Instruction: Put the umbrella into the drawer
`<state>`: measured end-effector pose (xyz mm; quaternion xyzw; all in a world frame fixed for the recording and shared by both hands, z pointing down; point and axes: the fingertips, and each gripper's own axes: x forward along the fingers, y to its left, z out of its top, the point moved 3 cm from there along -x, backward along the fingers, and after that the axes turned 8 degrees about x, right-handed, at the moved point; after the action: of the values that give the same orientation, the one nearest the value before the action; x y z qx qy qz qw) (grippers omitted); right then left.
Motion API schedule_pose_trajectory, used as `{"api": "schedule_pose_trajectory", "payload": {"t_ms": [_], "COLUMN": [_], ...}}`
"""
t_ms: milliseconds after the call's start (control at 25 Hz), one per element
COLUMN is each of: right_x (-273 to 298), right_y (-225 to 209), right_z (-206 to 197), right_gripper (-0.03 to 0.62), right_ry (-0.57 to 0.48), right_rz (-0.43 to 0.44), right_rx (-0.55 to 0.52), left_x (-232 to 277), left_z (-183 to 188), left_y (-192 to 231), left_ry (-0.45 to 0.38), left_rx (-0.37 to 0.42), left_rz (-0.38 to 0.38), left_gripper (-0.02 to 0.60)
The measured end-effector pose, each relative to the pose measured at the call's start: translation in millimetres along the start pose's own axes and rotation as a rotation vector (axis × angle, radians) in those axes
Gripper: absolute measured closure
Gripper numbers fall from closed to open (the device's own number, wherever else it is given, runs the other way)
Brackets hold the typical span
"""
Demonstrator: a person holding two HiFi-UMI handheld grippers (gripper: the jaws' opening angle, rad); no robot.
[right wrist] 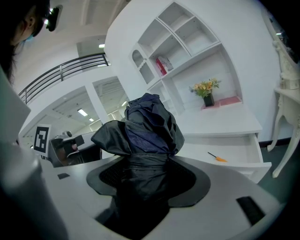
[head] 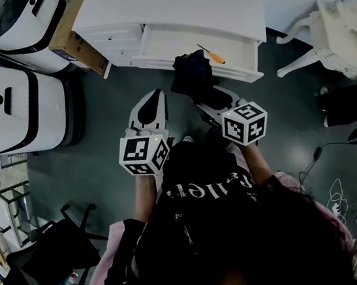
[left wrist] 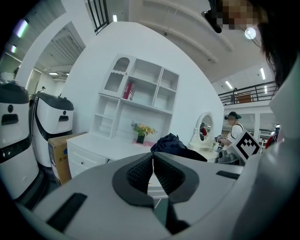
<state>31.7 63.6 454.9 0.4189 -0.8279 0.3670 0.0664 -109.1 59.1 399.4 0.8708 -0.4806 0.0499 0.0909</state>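
A folded dark navy umbrella is clamped in my right gripper, its bunched fabric sticking out past the jaws. It hangs just in front of the open white drawer of the dresser. In the left gripper view the umbrella shows to the right. My left gripper is beside it on the left, jaws closed together with nothing between them.
An orange-handled screwdriver lies in the drawer. White robots and a cardboard box stand left of the dresser. A white chair is at right. A shelf unit with flowers rises above the dresser top.
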Motion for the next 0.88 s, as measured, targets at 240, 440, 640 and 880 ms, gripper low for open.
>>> {"api": "schedule_pose_trajectory", "payload": {"t_ms": [240, 440, 640, 880], "right_x": [15.1, 35.8, 66.5, 102.5], "right_y": [-10.0, -28.0, -52.9, -88.8], "right_z": [8.1, 17.8, 39.6, 76.3], "right_gripper": [0.304, 0.304, 0.304, 0.304], "right_ry": [0.021, 0.056, 0.104, 0.163], "right_rz": [-0.009, 0.002, 0.027, 0.057], "right_rx": [-0.005, -0.011, -0.028, -0.065], "left_x": [10.8, 29.6, 59.9, 107.7], "left_z": [-0.4, -3.8, 2.6, 16.8], "left_y": [10.6, 25.7, 42.4, 59.6], "left_ry": [-0.003, 0.01, 0.012, 0.01], "left_rx": [-0.012, -0.024, -0.027, -0.035], "left_rz": [0.007, 0.048, 0.102, 0.168], "left_gripper": [0.565, 0.565, 0.565, 0.565]}}
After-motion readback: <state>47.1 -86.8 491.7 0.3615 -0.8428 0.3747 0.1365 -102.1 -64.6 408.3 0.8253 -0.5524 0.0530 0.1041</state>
